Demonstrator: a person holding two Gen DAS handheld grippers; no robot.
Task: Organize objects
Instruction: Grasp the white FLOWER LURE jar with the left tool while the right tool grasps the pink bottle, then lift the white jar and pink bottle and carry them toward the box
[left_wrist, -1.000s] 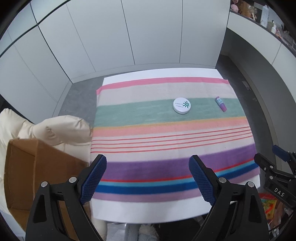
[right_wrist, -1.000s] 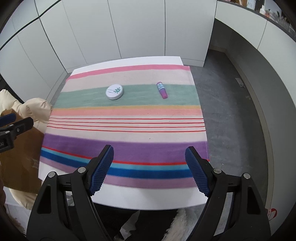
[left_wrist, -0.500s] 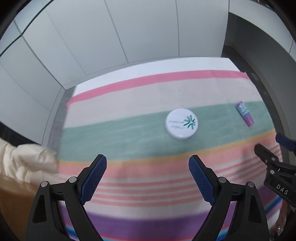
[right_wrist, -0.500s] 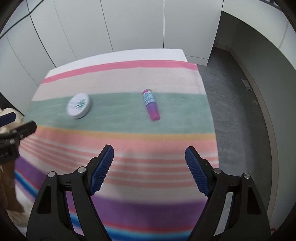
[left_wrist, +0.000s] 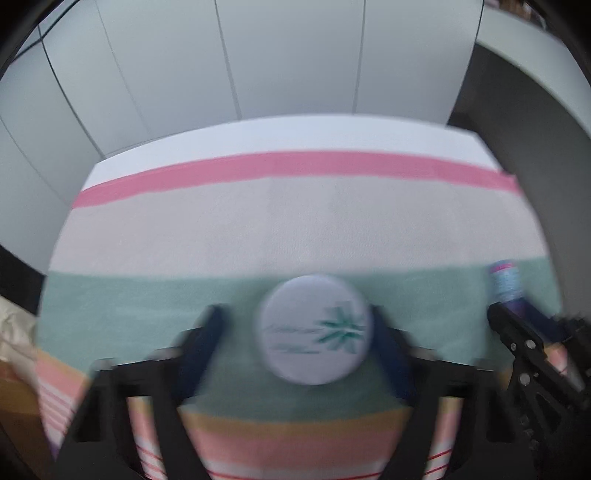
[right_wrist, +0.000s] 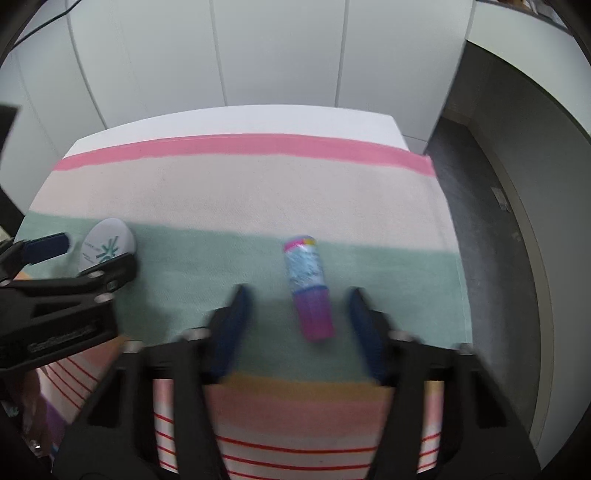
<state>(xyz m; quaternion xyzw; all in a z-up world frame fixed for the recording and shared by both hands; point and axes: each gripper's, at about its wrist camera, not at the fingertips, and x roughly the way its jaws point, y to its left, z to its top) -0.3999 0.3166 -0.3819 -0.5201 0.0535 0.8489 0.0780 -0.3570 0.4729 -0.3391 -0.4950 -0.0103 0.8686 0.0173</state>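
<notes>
Left wrist view: I see the left gripper (left_wrist: 297, 332) with jaws spread wide, straddling the round white tin (left_wrist: 314, 329) — right finger looks right at its rim, contact unclear through motion blur; left finger stands apart from it. Tin lies flat on the green band of the striped cloth (left_wrist: 295, 221). At 3 o'clock the purple-capped tube (left_wrist: 505, 286) shows, next to the other gripper.

Right wrist view: right gripper (right_wrist: 297, 325) also spread apart, tube lying between the fingers, cap end nearest me, touching neither. Tin sits at 9 o'clock. White cabinets (right_wrist: 277, 51) at 12.
</notes>
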